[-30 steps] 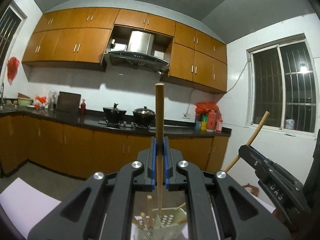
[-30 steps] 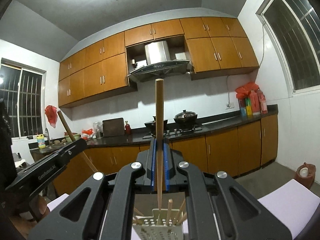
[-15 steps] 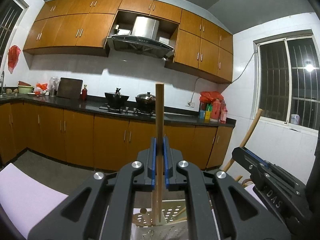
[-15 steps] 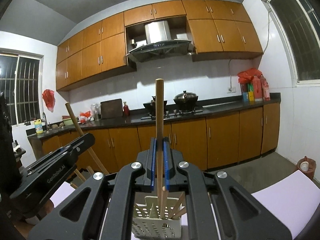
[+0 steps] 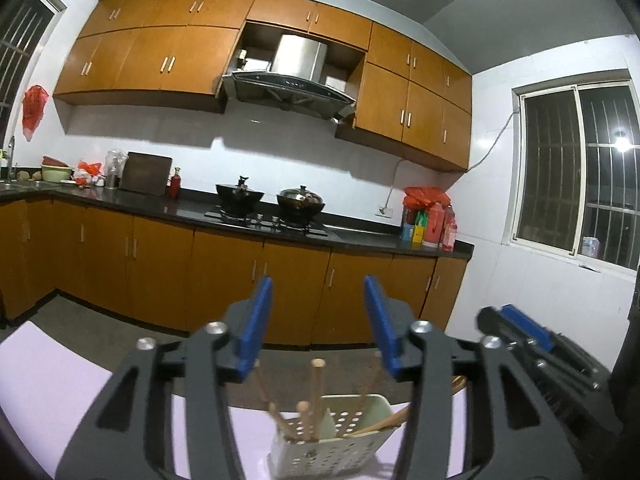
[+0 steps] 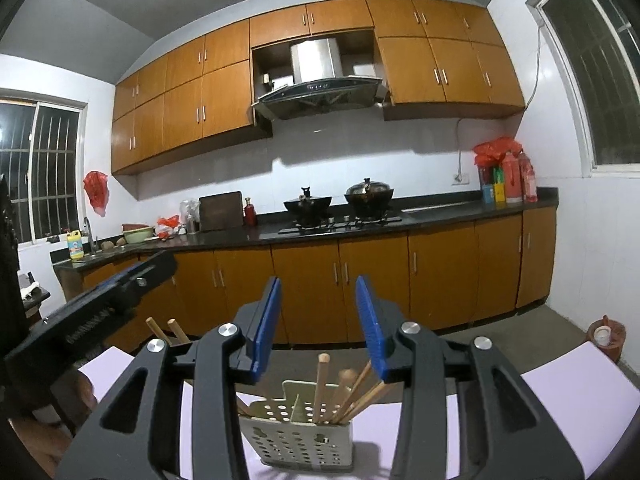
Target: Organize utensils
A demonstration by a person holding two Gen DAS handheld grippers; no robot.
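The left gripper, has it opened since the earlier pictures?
Yes. The left gripper was shut on a chopstick; now its blue fingers stand wide apart above the perforated holder, with the chopsticks standing inside it.

Probably a home kitchen: wooden cabinets (image 6: 440, 68), range hood (image 6: 320, 84), two pots (image 6: 338, 200) on a stove.

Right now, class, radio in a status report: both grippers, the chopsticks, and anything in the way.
Left gripper open, empty. Right gripper open, empty. Chopsticks standing in perforated holder below. Nothing between jaws and holder.
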